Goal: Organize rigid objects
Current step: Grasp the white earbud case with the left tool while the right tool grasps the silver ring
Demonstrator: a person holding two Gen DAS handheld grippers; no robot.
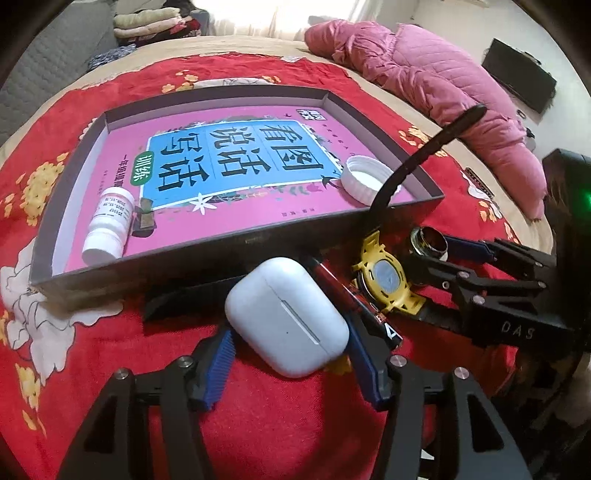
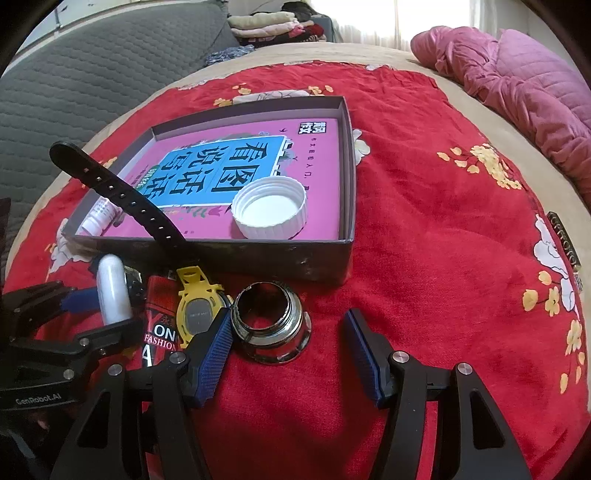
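Observation:
A shallow grey box [image 1: 236, 254] [image 2: 221, 247] lined with a pink book cover holds a white pill bottle [image 1: 109, 227], a white cap [image 1: 369, 180] [image 2: 271, 212] and a small dark clip [image 1: 144, 218]. In front of it lie a white earbud case [image 1: 288, 317] [image 2: 114, 291], a red lighter [image 1: 354, 299] [image 2: 160, 321], a yellow watch with black strap [image 1: 388, 277] [image 2: 197, 306] and a chrome threaded ring [image 1: 430, 240] [image 2: 271, 321]. My left gripper [image 1: 291, 362] is open around the earbud case. My right gripper [image 2: 288, 354] is open around the chrome ring.
A red flowered cloth [image 2: 424, 221] covers the bed. A pink quilted jacket [image 1: 424, 77] [image 2: 517, 74] lies at the far right. Folded clothes [image 1: 155, 22] and a grey sofa [image 2: 92, 85] are behind. A small dark bar [image 2: 563, 240] lies at the right.

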